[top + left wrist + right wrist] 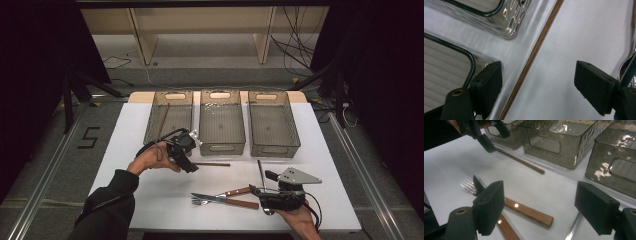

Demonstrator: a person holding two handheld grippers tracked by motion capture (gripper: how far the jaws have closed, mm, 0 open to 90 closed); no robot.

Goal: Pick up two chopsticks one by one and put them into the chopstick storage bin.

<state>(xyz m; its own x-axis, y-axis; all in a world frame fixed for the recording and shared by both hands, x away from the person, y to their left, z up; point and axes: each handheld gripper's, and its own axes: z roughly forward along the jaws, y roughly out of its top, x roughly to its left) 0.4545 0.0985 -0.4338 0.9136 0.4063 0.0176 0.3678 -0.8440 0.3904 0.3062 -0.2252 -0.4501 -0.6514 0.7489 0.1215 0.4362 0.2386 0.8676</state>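
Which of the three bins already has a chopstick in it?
The leftmost bin, nearest the left gripper; a chopstick leans inside it.

Three smoky clear bins stand side by side along the far edge of the white desk (125,150): the left bin (170,117) with a thin stick leaning inside it, the middle bin (222,122), and the right bin (273,124). Beyond the desk, a pale wooden shelf unit (205,30) stands on the grey floor (60,155), where black cables (295,50) trail and a "5" (90,137) is marked.
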